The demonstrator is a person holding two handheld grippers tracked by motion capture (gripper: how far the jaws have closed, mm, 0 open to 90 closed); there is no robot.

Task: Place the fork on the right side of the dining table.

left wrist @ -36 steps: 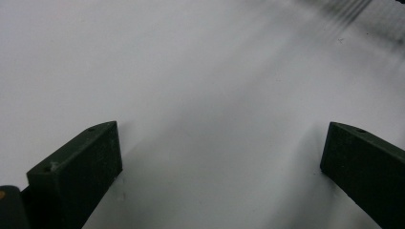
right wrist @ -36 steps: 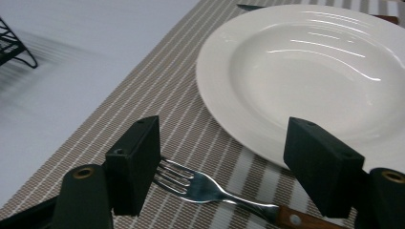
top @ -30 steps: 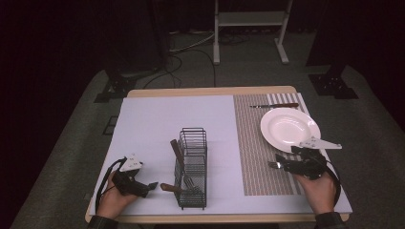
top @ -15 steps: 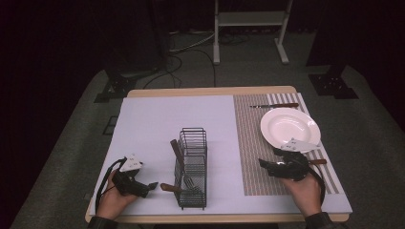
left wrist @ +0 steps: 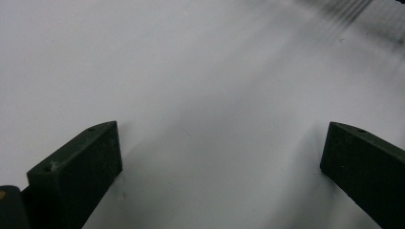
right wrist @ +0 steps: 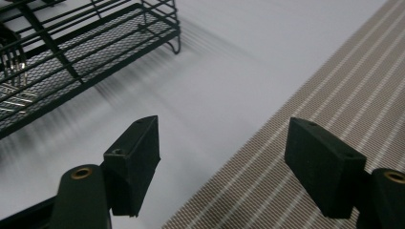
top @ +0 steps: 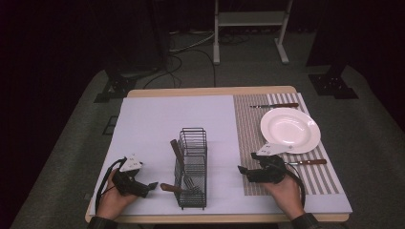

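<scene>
Counter [top: 143, 119] under a pale sheet carries a black wire caddy [top: 192, 167] near the front middle, with wooden-handled cutlery [top: 173, 187] lying in it and poking out leftward. Striped placemat [top: 248, 138] lies to the right, bearing a white plate [top: 289, 130], a knife [top: 274, 105] beyond it and another utensil [top: 308, 162] in front. Left claw [top: 152, 185] sits spread and empty just left of the caddy; right claw [top: 241, 170] is spread, empty, over the placemat's left edge.
</scene>
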